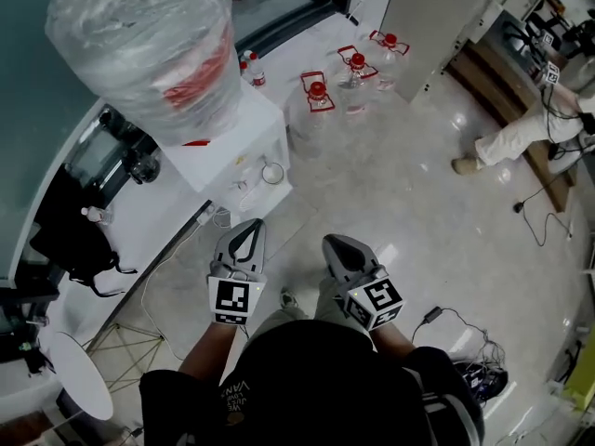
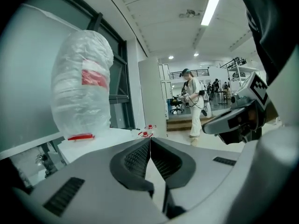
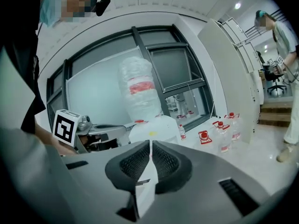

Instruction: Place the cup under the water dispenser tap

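1. The water dispenser (image 1: pixel 228 147) is seen at the upper left of the head view. It is a white cabinet topped by a large bottle (image 1: pixel 149 45) wrapped in clear plastic film, presumably to keep it clean.
2. A small round cup (image 1: pixel 271 172) is seen on the front ledge of the dispenser, open side up. It appears to be set where the taps would pour, though the taps themselves are too small to be made out.
3. The left claw (image 1: pixel 245 234) is held close to the person's body, well apart from the cup. In the left gripper view its two jaws are pressed together at the tips, and nothing is caught between them.
4. The right claw (image 1: pixel 340 247) is held just beside it and is likewise pointed toward the dispenser. In the right gripper view its jaws are closed tip to tip, with nothing held.
5. The cup is carried by neither claw and stands on the ledge, so the placing is judged to be done, or all but done. Only its alignment under the tap cannot be confirmed from here.
6. Spare water jugs (image 1: pixel 321 96) with red caps are stood on the floor (image 1: pixel 409 212) beside the dispenser, clear of the way to its front. Another person (image 1: pixel 521 133) is seen at the far right, well apart from the work.
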`<action>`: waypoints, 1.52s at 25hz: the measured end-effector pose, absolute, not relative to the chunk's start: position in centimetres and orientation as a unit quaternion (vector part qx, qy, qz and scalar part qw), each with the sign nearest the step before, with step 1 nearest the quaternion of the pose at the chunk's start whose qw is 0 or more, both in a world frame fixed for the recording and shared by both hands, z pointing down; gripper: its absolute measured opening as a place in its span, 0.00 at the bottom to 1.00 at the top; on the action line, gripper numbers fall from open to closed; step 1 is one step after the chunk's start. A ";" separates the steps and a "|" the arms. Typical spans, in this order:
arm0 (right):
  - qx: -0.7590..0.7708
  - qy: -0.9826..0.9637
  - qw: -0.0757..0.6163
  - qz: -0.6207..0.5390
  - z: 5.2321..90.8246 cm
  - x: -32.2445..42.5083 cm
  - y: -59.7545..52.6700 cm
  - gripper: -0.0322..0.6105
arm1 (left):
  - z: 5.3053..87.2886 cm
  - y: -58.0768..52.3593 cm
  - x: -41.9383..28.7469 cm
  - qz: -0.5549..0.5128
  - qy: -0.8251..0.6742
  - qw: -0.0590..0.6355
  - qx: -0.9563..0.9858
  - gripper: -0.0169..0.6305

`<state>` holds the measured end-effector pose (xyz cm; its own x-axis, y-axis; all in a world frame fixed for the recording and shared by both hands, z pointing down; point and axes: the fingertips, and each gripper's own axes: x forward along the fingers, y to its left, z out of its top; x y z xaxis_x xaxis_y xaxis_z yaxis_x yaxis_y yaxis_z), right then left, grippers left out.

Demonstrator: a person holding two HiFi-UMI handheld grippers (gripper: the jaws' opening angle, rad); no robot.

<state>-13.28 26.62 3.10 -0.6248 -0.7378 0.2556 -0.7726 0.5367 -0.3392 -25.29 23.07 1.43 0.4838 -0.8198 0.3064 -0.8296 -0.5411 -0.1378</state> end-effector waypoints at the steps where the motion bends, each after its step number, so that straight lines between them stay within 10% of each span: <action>1: 0.434 -0.875 0.039 0.210 2.6 -13.4 26.9 0.12 | 0.9 23.6 -25.5 0.166 -0.477 0.014 0.863 0.06; 38: 0.459 -0.877 0.044 0.135 -2.8 -16.4 34.5 0.12 | -4.8 34.9 -30.9 0.095 -0.485 0.016 0.869 0.05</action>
